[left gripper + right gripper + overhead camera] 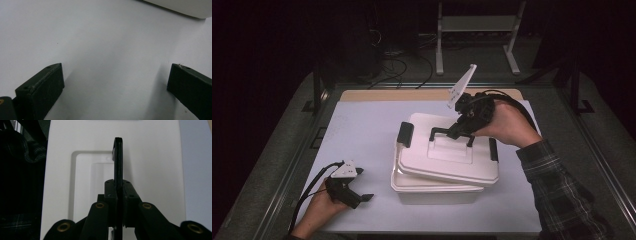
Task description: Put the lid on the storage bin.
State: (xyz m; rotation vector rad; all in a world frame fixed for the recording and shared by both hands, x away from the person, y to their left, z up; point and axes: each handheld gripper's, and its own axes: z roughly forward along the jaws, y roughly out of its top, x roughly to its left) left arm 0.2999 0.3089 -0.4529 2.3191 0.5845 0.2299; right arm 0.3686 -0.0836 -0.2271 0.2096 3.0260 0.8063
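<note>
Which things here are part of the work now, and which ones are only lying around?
In use:
lid
handle, clamped by right tongs
box

Idle:
left tongs, open over the sheet
cables and frame behind the table

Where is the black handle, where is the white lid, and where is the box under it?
black handle (118, 160), right gripper view, on its upright bar above the jaws.
white lid (432, 162), high view, on its flat top near the front.
box (437, 196), high view, on its front wall.

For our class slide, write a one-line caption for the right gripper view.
Right gripper clamps the black handle of the white lid.
</note>
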